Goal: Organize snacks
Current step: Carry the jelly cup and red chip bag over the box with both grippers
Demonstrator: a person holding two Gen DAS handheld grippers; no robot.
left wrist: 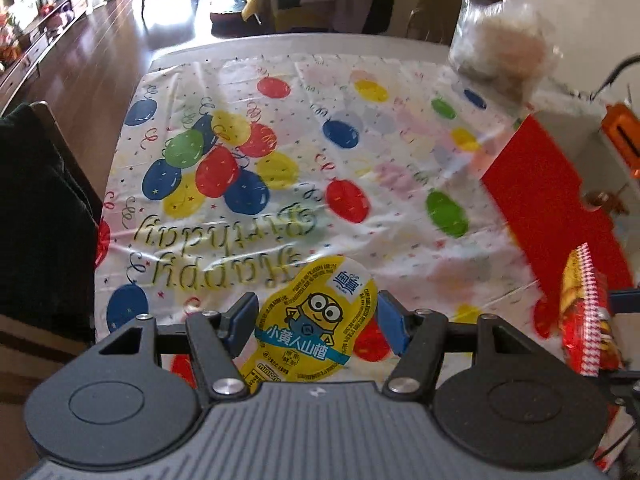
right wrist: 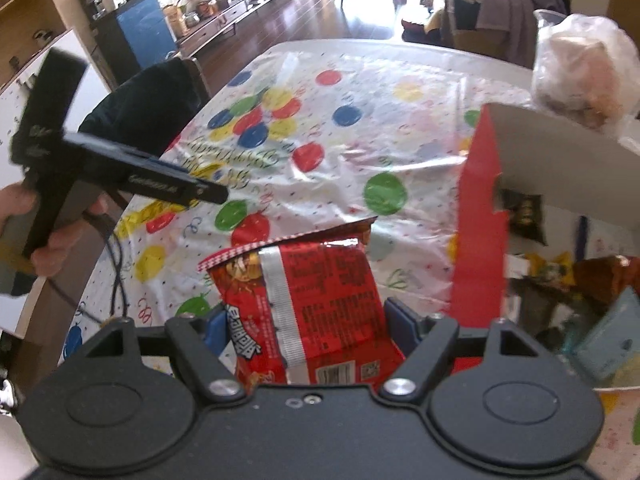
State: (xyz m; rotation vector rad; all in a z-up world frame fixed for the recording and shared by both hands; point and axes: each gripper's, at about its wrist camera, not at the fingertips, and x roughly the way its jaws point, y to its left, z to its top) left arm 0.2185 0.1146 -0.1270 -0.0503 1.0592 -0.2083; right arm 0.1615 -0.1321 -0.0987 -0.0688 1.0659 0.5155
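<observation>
My left gripper (left wrist: 316,316) is shut on a yellow Minions snack cup (left wrist: 316,320), held above the balloon tablecloth (left wrist: 280,160). My right gripper (right wrist: 306,320) is shut on a red snack packet (right wrist: 304,304), held just left of a red cardboard box (right wrist: 480,232) that holds several snacks. The red packet also shows at the right edge of the left wrist view (left wrist: 588,316), beside the red box (left wrist: 548,192). The left gripper's handle, held in a hand, shows in the right wrist view (right wrist: 120,172).
A clear bag of buns (right wrist: 580,76) sits at the far right behind the box; it also shows in the left wrist view (left wrist: 500,48). A dark chair (left wrist: 40,220) stands at the table's left side. A cable (right wrist: 116,272) hangs near the left table edge.
</observation>
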